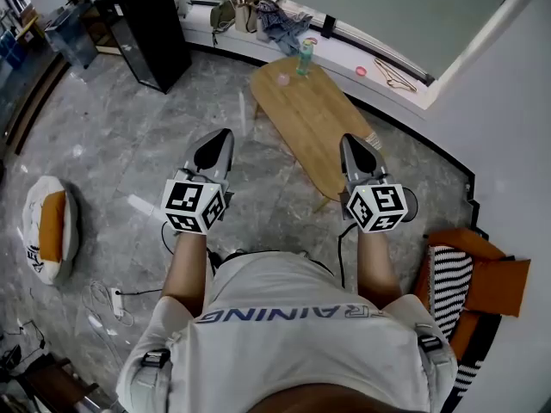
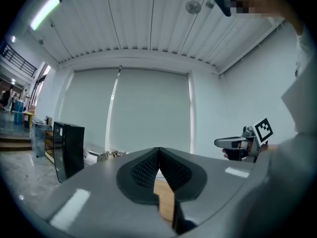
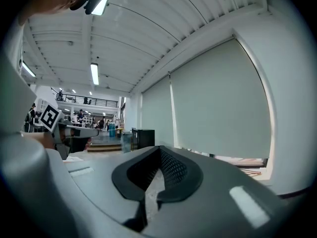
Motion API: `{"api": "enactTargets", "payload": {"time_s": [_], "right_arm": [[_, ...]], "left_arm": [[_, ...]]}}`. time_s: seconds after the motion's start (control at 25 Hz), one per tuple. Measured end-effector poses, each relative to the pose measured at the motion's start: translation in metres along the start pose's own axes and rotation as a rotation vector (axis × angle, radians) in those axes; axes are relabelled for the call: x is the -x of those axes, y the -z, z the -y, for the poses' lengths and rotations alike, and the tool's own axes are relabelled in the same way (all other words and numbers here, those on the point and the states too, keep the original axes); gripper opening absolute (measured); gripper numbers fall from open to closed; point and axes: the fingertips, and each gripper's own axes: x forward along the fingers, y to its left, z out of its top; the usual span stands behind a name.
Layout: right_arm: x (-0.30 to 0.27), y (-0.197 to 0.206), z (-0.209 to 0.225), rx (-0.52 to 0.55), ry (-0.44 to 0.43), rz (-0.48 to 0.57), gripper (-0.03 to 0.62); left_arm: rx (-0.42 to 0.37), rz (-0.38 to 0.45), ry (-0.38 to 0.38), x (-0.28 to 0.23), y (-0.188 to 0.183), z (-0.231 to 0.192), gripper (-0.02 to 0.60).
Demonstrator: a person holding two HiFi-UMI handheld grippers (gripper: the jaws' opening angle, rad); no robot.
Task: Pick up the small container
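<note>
Since both grippers are held level and well short of the target, nothing is gripped yet. Left gripper: jaws fully together, empty. Right gripper: jaws meet at the tips, also empty. Wooden table lies ahead, its near end between the two grippers. Small pinkish container sits near the table's far end, toward the left edge, close to a taller green bottle at the far edge. Step in hand looks like the approach. Suggest: move closer, open one gripper before arriving, come in level from the left edge, stay clear of the bottle, close on the container's middle.
</note>
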Motion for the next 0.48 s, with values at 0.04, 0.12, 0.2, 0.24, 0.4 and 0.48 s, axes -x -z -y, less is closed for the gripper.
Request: {"api": "enactTargets", "payload": {"time_s": [0.04,0.12,0.2,0.24,0.4,0.48], "right_arm": [[-0.001,0.000,-0.001,-0.001,0.000,-0.002,0.015],[-0.003,0.001,-0.004,-0.004,0.003,-0.002,0.015],[-0.004,0.001,-0.008,-0.016,0.006,0.008,0.015],[-0.005,0.001,-0.012,-0.025,0.003,0.016,0.015],[-0.015,0.000,-0.033,-0.015,-0.002,0.024,0.017],[-0.022,0.002,-0.044,-0.012,0.002,0.020,0.017]], "left_arm": [[0.001,0.000,0.000,0.001,0.000,-0.001,0.003],[0.002,0.002,0.002,0.002,0.000,-0.005,0.003],[0.004,0.004,0.003,0.006,0.000,-0.011,0.003],[0.005,0.005,0.003,0.008,0.001,-0.014,0.003],[0.008,0.007,0.002,0.019,0.001,-0.034,0.003],[0.008,0.004,0.003,0.026,0.003,-0.046,0.003]]}}
